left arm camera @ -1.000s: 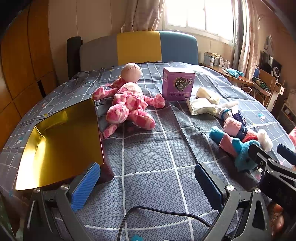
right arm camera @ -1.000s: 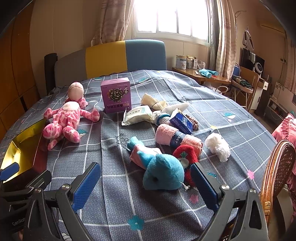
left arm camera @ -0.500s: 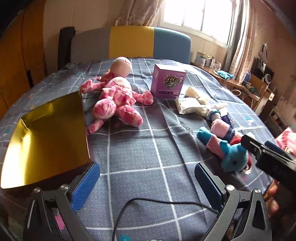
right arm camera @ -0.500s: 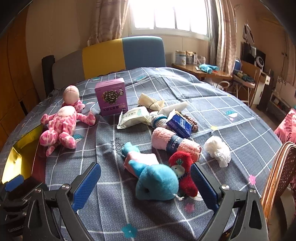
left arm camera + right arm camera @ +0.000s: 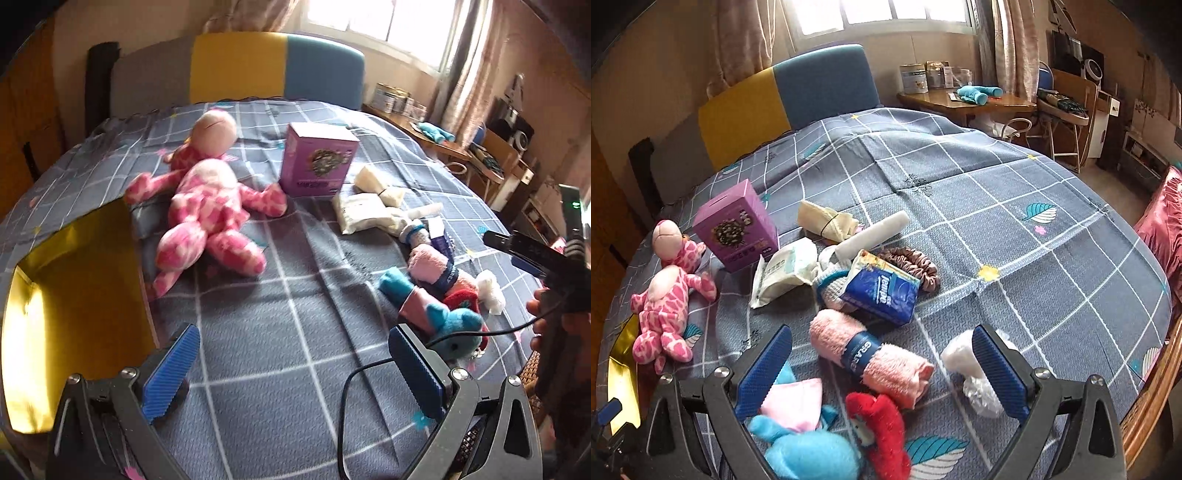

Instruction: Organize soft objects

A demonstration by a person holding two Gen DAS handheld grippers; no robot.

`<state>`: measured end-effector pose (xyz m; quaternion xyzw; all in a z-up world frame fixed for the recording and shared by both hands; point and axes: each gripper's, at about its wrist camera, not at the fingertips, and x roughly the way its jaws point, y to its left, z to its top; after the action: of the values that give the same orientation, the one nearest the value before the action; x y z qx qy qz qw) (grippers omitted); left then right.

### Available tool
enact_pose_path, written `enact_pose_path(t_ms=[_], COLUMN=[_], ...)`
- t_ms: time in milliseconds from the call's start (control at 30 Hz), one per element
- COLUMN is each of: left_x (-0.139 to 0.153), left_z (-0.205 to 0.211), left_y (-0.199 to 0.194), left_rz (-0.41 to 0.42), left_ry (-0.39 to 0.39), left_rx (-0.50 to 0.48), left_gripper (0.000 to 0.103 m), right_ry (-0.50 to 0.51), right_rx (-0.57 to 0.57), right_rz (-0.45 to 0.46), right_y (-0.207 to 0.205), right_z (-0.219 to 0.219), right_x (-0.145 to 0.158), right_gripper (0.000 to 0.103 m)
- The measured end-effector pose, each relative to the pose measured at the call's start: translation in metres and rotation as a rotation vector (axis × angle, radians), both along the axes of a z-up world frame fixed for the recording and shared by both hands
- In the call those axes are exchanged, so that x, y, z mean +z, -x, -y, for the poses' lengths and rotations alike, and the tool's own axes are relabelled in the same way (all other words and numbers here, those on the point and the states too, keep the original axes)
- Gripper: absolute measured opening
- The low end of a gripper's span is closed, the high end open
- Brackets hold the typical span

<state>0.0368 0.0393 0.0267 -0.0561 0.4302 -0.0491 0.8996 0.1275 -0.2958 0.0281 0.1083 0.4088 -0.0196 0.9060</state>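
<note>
A pink spotted plush doll point(image 5: 210, 206) lies on the grey checked bedspread, beside an open gold-lined box point(image 5: 70, 295) at the left. My left gripper point(image 5: 291, 369) is open and empty above bare bedspread. My right gripper point(image 5: 882, 365) is open and empty, low over a rolled pink towel point(image 5: 871, 354), a blue plush toy point(image 5: 809, 454) and a red plush point(image 5: 882, 432). The doll also shows in the right wrist view point(image 5: 665, 306). The blue plush point(image 5: 454, 325) and towel point(image 5: 432, 264) lie right of my left gripper.
A purple carton point(image 5: 737, 225), a wipes pack point(image 5: 783, 273), a blue tissue pack point(image 5: 882, 291), a brown scrunchie point(image 5: 916, 264), a white roll point(image 5: 875, 232), a cream bundle point(image 5: 823, 221) and a white plastic wad point(image 5: 967, 365) lie nearby. A wooden chair back point(image 5: 1152, 398) stands at right.
My right gripper has moved forward and down over the towel and plush toys. My left gripper has shifted forward, bringing the doll and the gold box closer in view.
</note>
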Motion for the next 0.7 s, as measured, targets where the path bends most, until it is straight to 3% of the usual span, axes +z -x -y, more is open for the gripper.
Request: enact_pose_path(t_ms=[133, 400, 500, 633, 700], left_x=[0.007, -0.01, -0.021, -0.033, -0.041], left_z=[0.02, 0.075, 0.1, 0.136, 0.149], left_y=[-0.025, -0.097, -0.123, -0.146, -0.158], left_rz=[0.002, -0.011, -0.028, 0.013, 0.007], left_ry=[-0.028, -0.211, -0.289, -0.403, -0.441], left_rx=[-0.087, -0.241, -0.326, -0.501, -0.57], left_gripper=[0.103, 0.103, 0.103, 0.103, 0.099], right_ry=[-0.049, -0.171, -0.216, -0.254, -0.272], right_rx=[-0.018, -0.039, -0.03, -0.023, -0.024], right_rz=[0.02, 0.043, 0.026, 0.02, 0.017], right_y=[-0.008, -0.008, -0.011, -0.011, -0.011], right_z=[0.013, 0.032, 0.035, 0.037, 0.038], right_x=[-0.007, -0.01, -0.013, -0.015, -0.016], right_gripper=[0.1, 0.1, 0.1, 0.1, 0.1])
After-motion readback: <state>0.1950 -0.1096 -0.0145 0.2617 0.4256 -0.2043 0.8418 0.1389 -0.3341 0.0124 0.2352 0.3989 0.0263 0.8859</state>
